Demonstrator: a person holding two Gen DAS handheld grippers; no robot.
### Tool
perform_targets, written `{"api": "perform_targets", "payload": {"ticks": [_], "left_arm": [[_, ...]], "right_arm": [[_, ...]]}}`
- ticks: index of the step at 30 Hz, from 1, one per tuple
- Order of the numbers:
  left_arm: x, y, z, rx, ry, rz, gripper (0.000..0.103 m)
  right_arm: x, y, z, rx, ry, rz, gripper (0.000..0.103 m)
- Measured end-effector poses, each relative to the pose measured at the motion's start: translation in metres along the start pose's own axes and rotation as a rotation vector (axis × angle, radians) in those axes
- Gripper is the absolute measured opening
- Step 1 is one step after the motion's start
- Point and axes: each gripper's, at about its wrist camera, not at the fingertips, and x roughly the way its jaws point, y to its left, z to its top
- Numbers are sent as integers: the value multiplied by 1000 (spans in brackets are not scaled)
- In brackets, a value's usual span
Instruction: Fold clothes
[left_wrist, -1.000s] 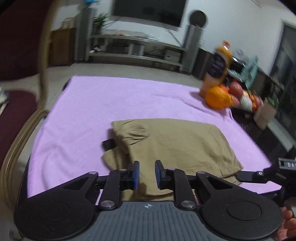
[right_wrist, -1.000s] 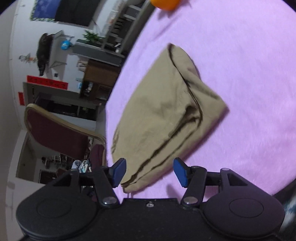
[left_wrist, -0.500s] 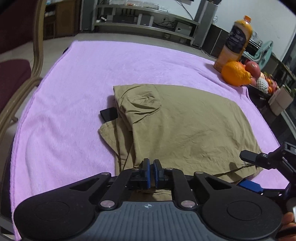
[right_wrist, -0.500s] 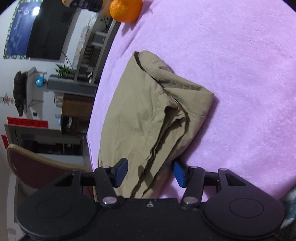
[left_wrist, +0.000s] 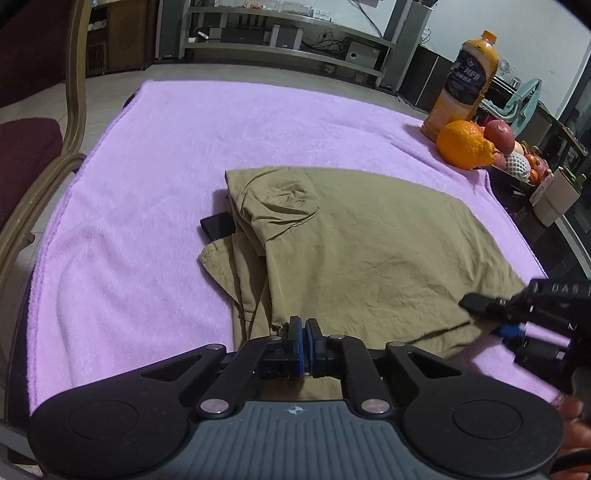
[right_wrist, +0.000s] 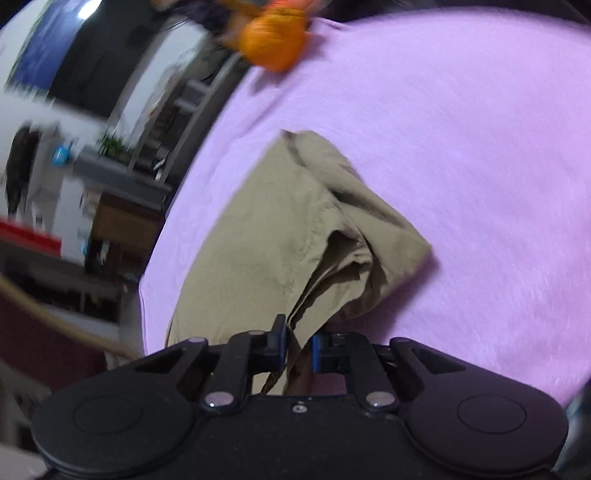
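Tan folded clothes (left_wrist: 369, 254) on a purple blanket (left_wrist: 155, 192), right-side picture blurry, small black thing (left_wrist: 218, 228) half hidden under the cloth, left gripper (left_wrist: 305, 338) pinched tight on the near edge, right gripper (right_wrist: 297, 345) squeezing a bunched corner, orange (left_wrist: 466, 144) and juice bottle (left_wrist: 461, 88) far off.

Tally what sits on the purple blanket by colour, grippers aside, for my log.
Khaki: 1, the folded garment, near edge pinched by the left gripper and right gripper.
Orange: 2, the juice bottle and the orange fruit.
Red: 1, an apple.
Black: 1, a flat item half under the garment.
Total: 5
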Motion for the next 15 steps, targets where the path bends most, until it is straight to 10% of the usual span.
{"api": "perform_targets", "payload": {"ticks": [15], "left_arm": [[-89, 22, 10, -130, -264, -208, 12]], "right_arm": [[-135, 224, -5, -1252, -333, -135, 9]]}}
